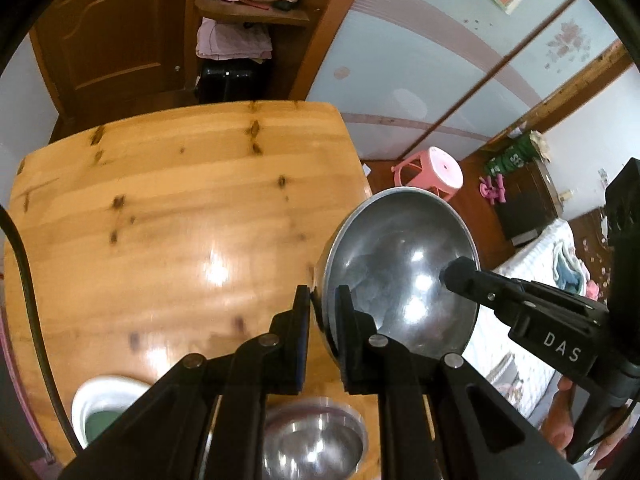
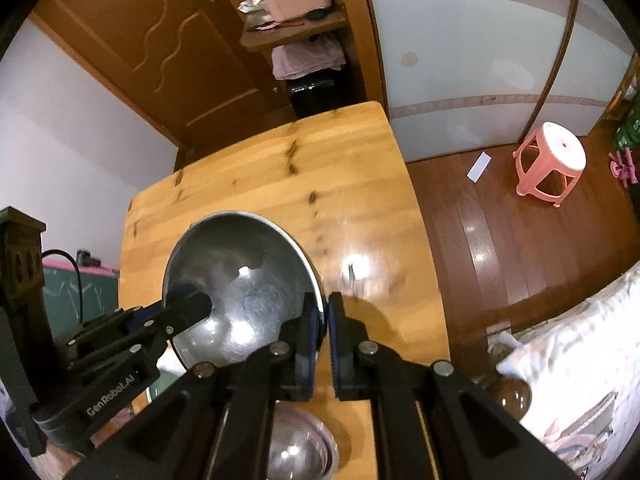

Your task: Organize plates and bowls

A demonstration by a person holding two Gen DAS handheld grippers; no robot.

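Observation:
A large steel bowl [image 1: 404, 272] is held up in the air over the wooden table [image 1: 168, 200], tilted. My left gripper [image 1: 325, 300] is shut on its near-left rim. My right gripper [image 2: 325, 308] is shut on the opposite rim of the same bowl [image 2: 240, 280]. Each gripper shows in the other's view, the right one [image 1: 460, 272] and the left one [image 2: 196, 304]. Below them a second steel bowl [image 1: 316, 440] sits on the table's near edge; it also shows in the right wrist view [image 2: 300, 452]. A white bowl with a green inside [image 1: 104, 408] stands to its left.
The table's far half shows bare wood [image 2: 320, 184]. A pink stool [image 2: 550, 162] stands on the floor to the right. A bed with a patterned cover [image 2: 580, 360] lies close on the right. A black cable [image 1: 24, 264] runs along the table's left edge.

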